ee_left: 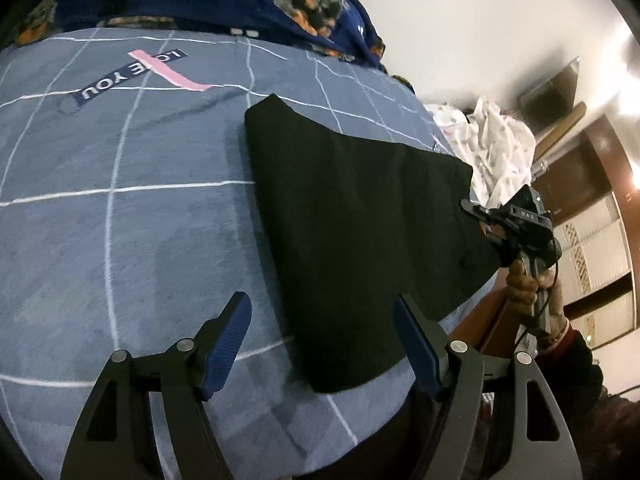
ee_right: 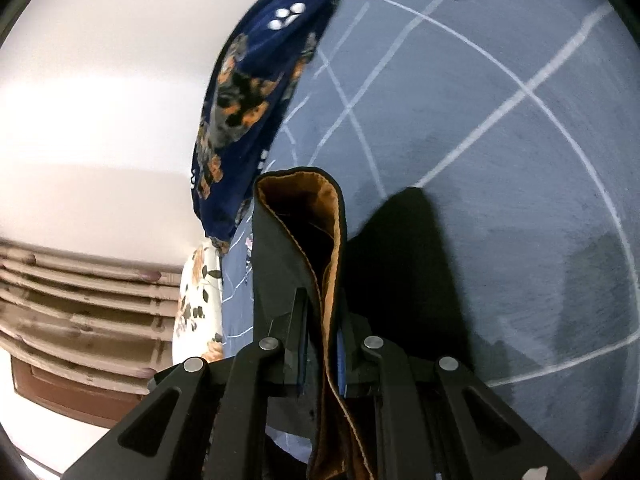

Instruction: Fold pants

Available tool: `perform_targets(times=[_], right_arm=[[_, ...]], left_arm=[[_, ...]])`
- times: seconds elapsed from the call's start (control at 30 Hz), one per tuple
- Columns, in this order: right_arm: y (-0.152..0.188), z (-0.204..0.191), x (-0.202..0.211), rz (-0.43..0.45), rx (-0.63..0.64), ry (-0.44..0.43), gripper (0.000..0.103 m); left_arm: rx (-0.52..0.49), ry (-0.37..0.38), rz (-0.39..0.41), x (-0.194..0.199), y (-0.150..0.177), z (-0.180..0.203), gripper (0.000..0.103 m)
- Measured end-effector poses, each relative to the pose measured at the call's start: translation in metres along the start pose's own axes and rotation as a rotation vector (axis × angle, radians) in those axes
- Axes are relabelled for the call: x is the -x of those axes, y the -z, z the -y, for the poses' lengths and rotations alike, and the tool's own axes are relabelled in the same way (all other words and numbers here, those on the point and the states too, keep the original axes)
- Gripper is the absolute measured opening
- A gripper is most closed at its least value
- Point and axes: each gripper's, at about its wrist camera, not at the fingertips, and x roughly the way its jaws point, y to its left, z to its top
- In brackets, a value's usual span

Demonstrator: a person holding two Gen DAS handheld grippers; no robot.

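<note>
the black pants [ee_left: 352, 216] lay flat on the bed [ee_left: 120, 200], on the blue checked cover. the right hand-held gripper [ee_right: 322, 354] was squeezed shut on one edge of the pants, and the brown inside of the cloth showed. the left hand-held gripper [ee_left: 322, 338] was wide open with nothing in it, just above the near end of the pants. to fold well, the left one should probably pinch the near corner, so both ends lift together. pulling with one side alone could drag the cloth crooked.
</note>
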Motion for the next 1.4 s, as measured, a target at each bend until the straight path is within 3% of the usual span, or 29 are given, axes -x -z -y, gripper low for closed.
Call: perform_targets(times=[0.27, 0.43, 0.5, 0.6, 0.7, 0.93, 1.23, 1.27, 1.4], right_arm=[[0.006, 0.030, 0.000, 0.027, -0.028, -0.040, 0.015], [0.017, 0.031, 0.051, 0.167, -0.029, -0.036, 0.018], [0.032, 0.020, 0.069, 0.156, 0.003, -0.090, 0.018], [0.052, 0.005, 0.078, 0.088, 0.059, -0.070, 0.018], [0.069, 0.006, 0.075, 0.021, 0.036, -0.065, 0.018], [0.081, 0.018, 0.056, -0.023, -0.019, -0.030, 0.018], [0.077, 0.027, 0.047, 0.010, -0.078, -0.025, 0.022], [0.076, 0.027, 0.047, 0.013, -0.076, -0.017, 0.014], [0.083, 0.021, 0.056, 0.063, -0.043, 0.000, 0.010]], left_arm=[[-0.014, -0.021, -0.036, -0.022, -0.012, 0.007, 0.074], [-0.030, -0.025, -0.054, -0.030, -0.011, 0.011, 0.074], [-0.029, -0.021, -0.056, -0.032, -0.010, 0.011, 0.074], [-0.029, -0.022, -0.056, -0.034, -0.010, 0.012, 0.074], [-0.025, -0.023, -0.055, -0.035, -0.008, 0.012, 0.074], [-0.013, -0.026, -0.053, -0.035, -0.009, 0.010, 0.074], [-0.003, -0.031, -0.064, -0.038, -0.005, 0.006, 0.074], [-0.003, -0.033, -0.066, -0.039, -0.005, 0.005, 0.074], [0.005, -0.037, -0.066, -0.039, -0.006, 0.003, 0.074]])
